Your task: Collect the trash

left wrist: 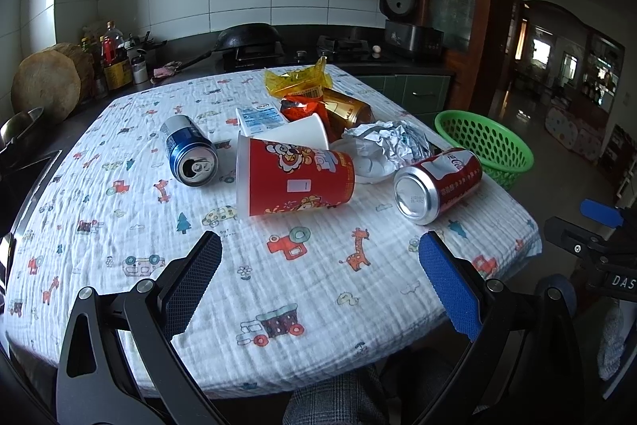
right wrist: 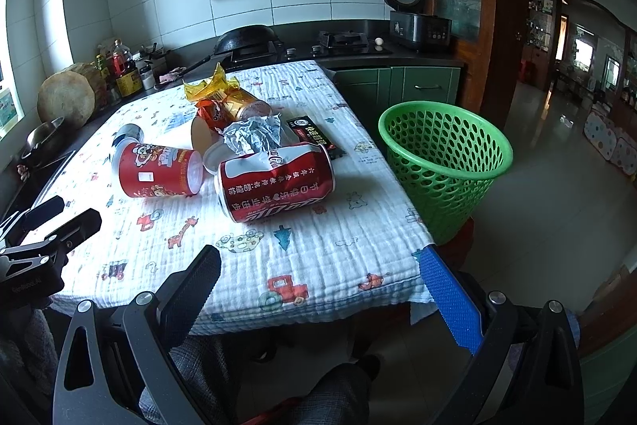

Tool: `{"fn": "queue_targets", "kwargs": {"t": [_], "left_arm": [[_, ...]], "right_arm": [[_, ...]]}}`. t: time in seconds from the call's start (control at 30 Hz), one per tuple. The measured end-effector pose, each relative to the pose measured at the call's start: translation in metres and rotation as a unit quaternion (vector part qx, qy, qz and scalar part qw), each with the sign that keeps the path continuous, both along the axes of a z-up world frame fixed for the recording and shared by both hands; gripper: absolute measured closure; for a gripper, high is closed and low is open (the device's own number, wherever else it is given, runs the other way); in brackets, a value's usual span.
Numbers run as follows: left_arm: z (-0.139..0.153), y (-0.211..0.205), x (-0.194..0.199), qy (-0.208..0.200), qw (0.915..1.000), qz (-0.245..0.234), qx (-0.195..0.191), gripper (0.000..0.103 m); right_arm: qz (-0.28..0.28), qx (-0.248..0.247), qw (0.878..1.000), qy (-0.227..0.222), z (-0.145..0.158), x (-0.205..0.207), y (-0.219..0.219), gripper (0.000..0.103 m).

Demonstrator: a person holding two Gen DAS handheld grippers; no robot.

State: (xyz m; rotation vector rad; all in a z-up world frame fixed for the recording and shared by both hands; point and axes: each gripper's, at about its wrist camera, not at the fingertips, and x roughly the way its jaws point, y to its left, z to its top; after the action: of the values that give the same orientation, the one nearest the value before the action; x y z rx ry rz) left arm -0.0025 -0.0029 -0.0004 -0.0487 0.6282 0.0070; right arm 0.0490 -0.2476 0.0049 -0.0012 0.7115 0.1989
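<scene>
Trash lies on a table with a cartoon-print cloth (left wrist: pixel 119 226): a red paper cup (left wrist: pixel 294 182) on its side, a blue can (left wrist: pixel 191 150), a dented red cola can (left wrist: pixel 438 182), crumpled foil (left wrist: pixel 386 142), a gold can (left wrist: pixel 346 110), an orange wrapper (left wrist: pixel 302 108) and a yellow wrapper (left wrist: pixel 298 78). The cola can (right wrist: pixel 274 182), red cup (right wrist: pixel 159 170) and a black packet (right wrist: pixel 314 138) show in the right wrist view. A green basket (right wrist: pixel 442 162) stands off the table's right edge. My left gripper (left wrist: pixel 318 245) and right gripper (right wrist: pixel 318 261) are open and empty above the near edge.
A kitchen counter (left wrist: pixel 191 66) with a wok (left wrist: pixel 247 36), stove and bottles (left wrist: pixel 113 54) runs behind the table. A rice cooker (right wrist: pixel 414 6) sits at the back right. A wooden cabinet (right wrist: pixel 489 26) and a tiled floor (right wrist: pixel 557 186) lie to the right.
</scene>
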Motion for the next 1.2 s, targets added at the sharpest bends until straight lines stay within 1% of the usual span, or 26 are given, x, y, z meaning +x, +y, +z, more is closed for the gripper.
{"fn": "queue_targets", "kwargs": {"t": [1.2], "left_arm": [[0.0002,0.0019,0.0079,0.003,1.0000,-0.001,-0.001,0.005]], "right_arm": [[0.011,0.015,1.000,0.002,-0.0055,0.0054,0.0029,0.006]]}}
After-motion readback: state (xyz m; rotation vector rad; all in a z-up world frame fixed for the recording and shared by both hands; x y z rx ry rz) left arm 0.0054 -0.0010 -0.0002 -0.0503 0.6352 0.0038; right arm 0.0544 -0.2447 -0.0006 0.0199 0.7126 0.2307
